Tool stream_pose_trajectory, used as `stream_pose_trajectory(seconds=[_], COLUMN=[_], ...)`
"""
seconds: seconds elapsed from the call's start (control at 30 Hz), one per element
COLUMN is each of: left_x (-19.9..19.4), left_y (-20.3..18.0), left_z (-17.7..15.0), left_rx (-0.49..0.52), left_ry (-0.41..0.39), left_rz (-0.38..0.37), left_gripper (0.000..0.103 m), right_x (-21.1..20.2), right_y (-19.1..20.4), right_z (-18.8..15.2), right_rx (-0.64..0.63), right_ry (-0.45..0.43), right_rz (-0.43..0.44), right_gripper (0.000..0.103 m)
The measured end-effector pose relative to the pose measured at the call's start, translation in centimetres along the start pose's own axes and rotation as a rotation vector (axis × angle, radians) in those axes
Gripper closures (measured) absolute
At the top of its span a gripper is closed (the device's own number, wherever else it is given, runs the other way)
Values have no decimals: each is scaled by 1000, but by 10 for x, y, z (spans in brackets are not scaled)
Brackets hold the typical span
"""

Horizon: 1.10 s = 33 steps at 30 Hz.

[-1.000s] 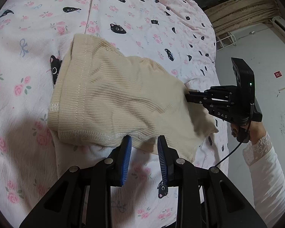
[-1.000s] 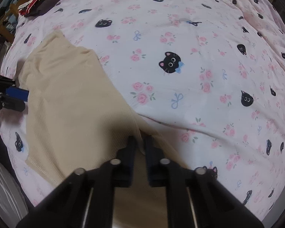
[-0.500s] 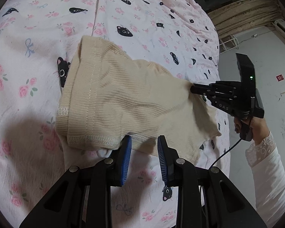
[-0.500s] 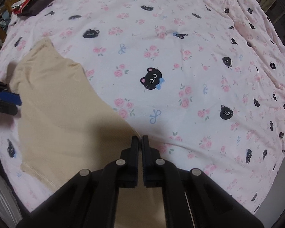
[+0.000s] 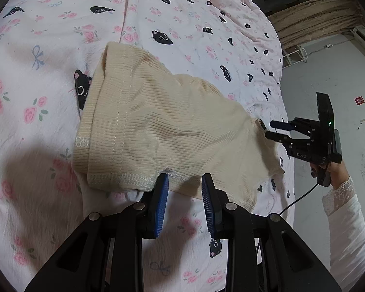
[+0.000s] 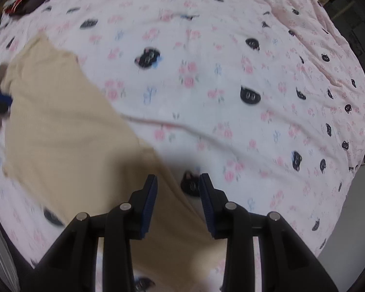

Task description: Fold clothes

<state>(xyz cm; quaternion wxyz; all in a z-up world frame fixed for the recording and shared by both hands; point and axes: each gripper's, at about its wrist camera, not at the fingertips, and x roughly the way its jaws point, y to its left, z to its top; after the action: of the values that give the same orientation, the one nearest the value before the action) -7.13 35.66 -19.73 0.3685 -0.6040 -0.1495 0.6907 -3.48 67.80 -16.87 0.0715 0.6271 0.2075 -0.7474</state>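
Black claws [image 5: 185, 182] with ribbed blue pads; white lace-cuffed sleeve [image 5: 345, 221].

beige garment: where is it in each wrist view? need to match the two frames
Left wrist view: the beige garment fills the centre, lying on the bed just beyond the open left claw.
Right wrist view: it spreads across the left and lower centre, blurred, passing under the open right claw.
Shared landmark: the pink bedsheet with black cats under the garment.
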Motion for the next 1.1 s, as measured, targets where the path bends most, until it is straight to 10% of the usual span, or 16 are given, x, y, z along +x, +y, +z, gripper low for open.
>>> stream_pose_trajectory(seconds=[0.17, 0.3, 1.1], left_x=[1, 1, -6], left_y=[0, 0, 3], left_z=[1, 1, 2], left_rx=[2, 3, -9], left_ry=[-1, -1, -33], left_rz=[4, 4, -4], left_gripper=[79, 79, 79], right_x=[14, 20, 5], right_y=[0, 3, -30], right_z=[-15, -16, -46], right_rx=[2, 7, 300], right_ry=[50, 61, -69], right_rz=[1, 22, -61], right_gripper=[70, 99, 99])
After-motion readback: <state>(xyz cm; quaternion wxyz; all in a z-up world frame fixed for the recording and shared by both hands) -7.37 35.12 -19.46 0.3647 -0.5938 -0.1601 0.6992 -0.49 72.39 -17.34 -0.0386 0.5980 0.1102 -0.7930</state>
